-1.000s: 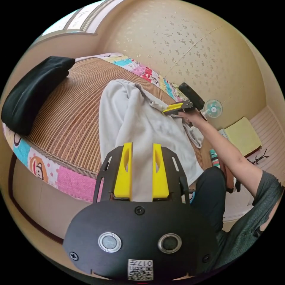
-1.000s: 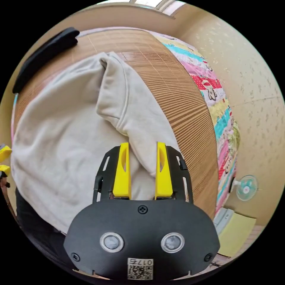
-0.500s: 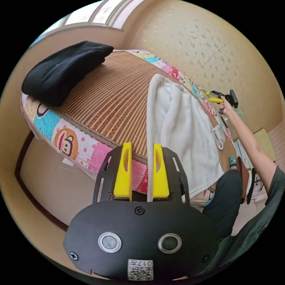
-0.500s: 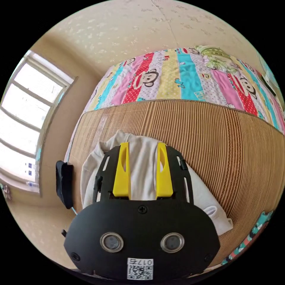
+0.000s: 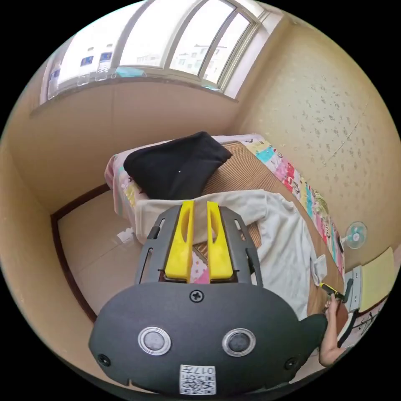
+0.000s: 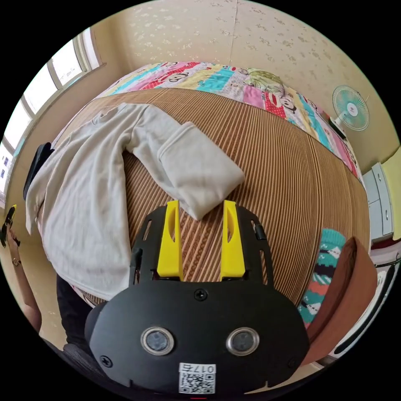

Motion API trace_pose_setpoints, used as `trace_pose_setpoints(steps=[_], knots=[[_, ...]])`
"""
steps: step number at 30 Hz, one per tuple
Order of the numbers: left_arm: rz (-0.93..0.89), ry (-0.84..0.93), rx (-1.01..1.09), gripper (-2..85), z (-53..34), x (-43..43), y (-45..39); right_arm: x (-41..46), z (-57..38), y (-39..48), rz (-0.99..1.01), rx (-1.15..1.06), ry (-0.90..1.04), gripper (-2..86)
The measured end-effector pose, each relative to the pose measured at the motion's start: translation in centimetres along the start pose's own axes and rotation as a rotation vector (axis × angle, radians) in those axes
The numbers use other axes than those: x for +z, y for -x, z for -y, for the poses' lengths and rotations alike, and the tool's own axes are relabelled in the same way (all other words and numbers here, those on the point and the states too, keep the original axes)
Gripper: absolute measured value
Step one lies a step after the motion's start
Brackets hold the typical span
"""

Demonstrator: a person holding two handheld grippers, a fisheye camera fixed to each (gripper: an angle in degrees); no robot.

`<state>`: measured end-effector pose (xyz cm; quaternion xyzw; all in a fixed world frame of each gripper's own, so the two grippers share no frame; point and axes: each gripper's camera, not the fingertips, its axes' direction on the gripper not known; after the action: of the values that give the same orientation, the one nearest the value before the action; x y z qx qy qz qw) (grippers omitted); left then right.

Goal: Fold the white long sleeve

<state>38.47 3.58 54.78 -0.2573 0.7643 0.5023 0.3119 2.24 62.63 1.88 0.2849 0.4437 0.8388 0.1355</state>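
Your right gripper (image 6: 199, 207) hovers with jaws spread, empty, just short of the sleeve cuff (image 6: 200, 175). Your left gripper (image 5: 199, 209) has its jaws nearly together, pinching nothing. Beyond, the white long sleeve (image 6: 83, 196) lies spread on the bamboo mat (image 6: 284, 175); I judge folding hasn't started.

A small white sticker with a square code and a short printed line above it is seen on the black housing of the left gripper (image 5: 199, 209) and likewise on that of the right gripper (image 6: 200, 209), but its content is not given here. Cartoon monkey faces are printed on the patchwork bedsheet (image 6: 217, 79), and no legible words are made out on it. A round badge at the hub of the fan (image 6: 351, 107) is too small to be read.
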Motion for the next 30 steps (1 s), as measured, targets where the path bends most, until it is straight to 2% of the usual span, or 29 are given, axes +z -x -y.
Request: trace_pose_setpoints(steps=[3, 5, 6, 7, 9, 11, 12, 13, 15, 19, 23, 27, 29, 30], knots=[[-0.241, 0.036, 0.128, 7.1, -3.9, 0.1, -2.5, 4.2, -0.3, 0.6, 0.005, -0.052, 0.109, 13.4], [-0.251, 0.167, 0.248, 7.4, -7.0, 1.5, -5.2, 4.9, 0.4, 1.9, -0.046, -0.162, 0.078, 10.0], [-0.232, 0.259, 0.313, 8.0, -9.1, 2.5, -6.6, 4.9, 1.6, 2.3, -0.054, -0.212, 0.092, 5.0], [-0.224, 0.3, 0.34, 8.4, -10.2, 2.8, -7.2, 5.1, 3.5, 1.5, -0.111, -0.185, 0.139, 4.2], [-0.204, 0.377, 0.413, 9.3, -14.0, 3.2, -8.2, 3.0, 6.7, -2.4, -0.217, -0.005, 0.08, 3.2], [-0.177, 0.392, 0.429, 9.4, -15.9, 2.7, -7.8, -1.6, 8.1, -9.3, -0.109, 0.327, -0.05, 3.0], [-0.164, 0.384, 0.417, 9.8, -16.8, 2.1, -7.1, -4.0, 7.5, -13.2, 0.021, 0.546, -0.098, 3.4], [-0.165, 0.38, 0.407, 10.0, -17.2, 1.9, -6.6, -5.4, 7.0, -14.6, 0.195, 0.57, -0.14, 4.1], [-0.201, 0.4, 0.338, 11.5, -18.0, 1.7, -4.5, -5.7, 7.3, -12.3, 0.332, 0.394, -0.102, 7.6], [-0.277, 0.44, 0.236, 13.5, -17.6, 2.1, -1.7, 0.0, 5.3, 1.2, 0.345, -0.118, 0.268, 9.8], [-0.299, 0.543, 0.266, 13.4, -16.4, 3.8, -1.8, 3.8, 2.2, 9.1, 0.437, -0.364, 0.372, 9.1], [-0.199, 0.537, 0.386, 9.2, -16.2, 2.8, -3.1, 4.1, 1.3, 12.0, 0.313, -0.539, 0.373, 5.4], [-0.276, 0.537, 0.412, 4.0, -16.5, 1.6, -3.1, 3.6, 1.2, 13.1, 0.215, -0.605, 0.411, 4.1], [-0.379, 0.57, 0.43, 3.4, -17.0, 1.2, -3.2, 3.4, 1.1, 13.7, 0.074, -0.639, 0.436, 3.6]])
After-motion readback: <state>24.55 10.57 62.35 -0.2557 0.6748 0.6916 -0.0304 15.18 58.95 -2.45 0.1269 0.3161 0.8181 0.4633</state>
